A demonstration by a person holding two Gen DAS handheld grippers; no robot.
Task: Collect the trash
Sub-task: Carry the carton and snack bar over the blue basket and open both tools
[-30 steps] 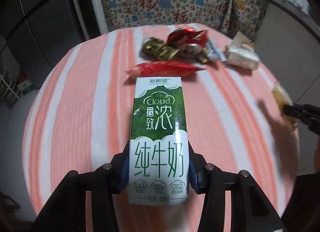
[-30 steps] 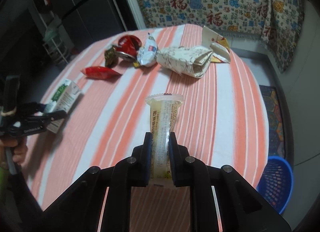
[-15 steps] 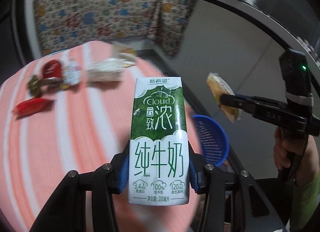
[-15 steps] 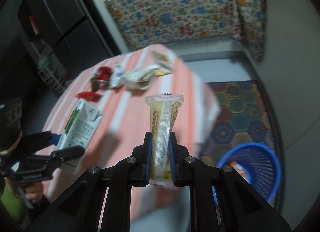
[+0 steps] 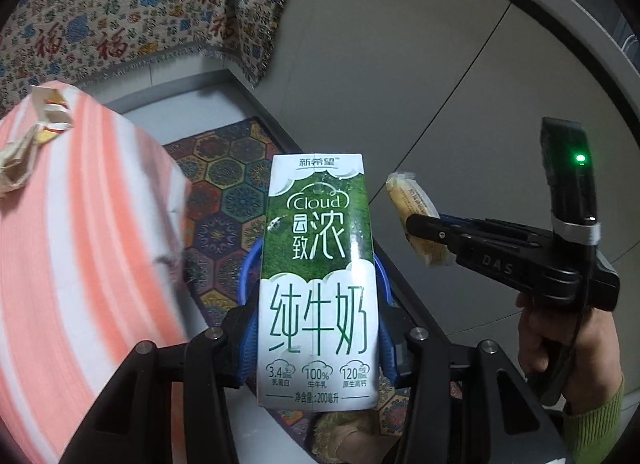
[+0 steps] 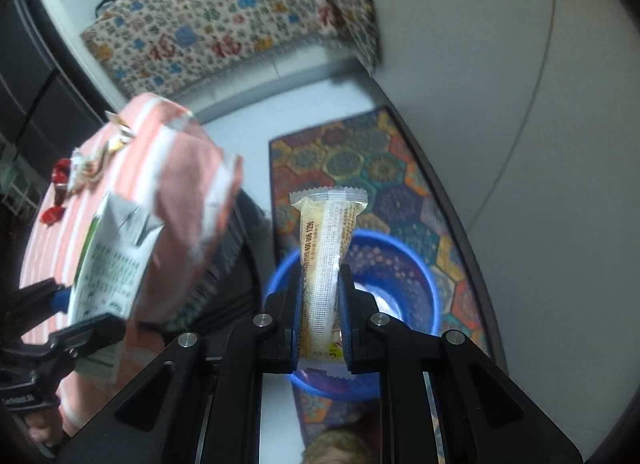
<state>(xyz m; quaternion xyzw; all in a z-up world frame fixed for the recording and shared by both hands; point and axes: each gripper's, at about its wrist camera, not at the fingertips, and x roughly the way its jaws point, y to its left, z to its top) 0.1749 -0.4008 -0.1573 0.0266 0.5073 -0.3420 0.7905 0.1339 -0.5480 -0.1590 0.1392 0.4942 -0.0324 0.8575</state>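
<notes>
the milk carton [image 5: 318, 276] is clamped in the left gripper [image 5: 318, 328], the snack packet [image 6: 326, 260] in the right gripper [image 6: 322, 318]; the blue bin [image 6: 424, 284] could be missed if either is released off-centre.

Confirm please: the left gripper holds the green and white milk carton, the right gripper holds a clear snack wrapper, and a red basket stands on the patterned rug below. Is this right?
Not quite: the basket is blue, not red, as the right wrist view shows. The rest holds: the left gripper clamps the milk carton, the right gripper clamps the clear snack wrapper, and the basket stands on the patterned rug.
</notes>
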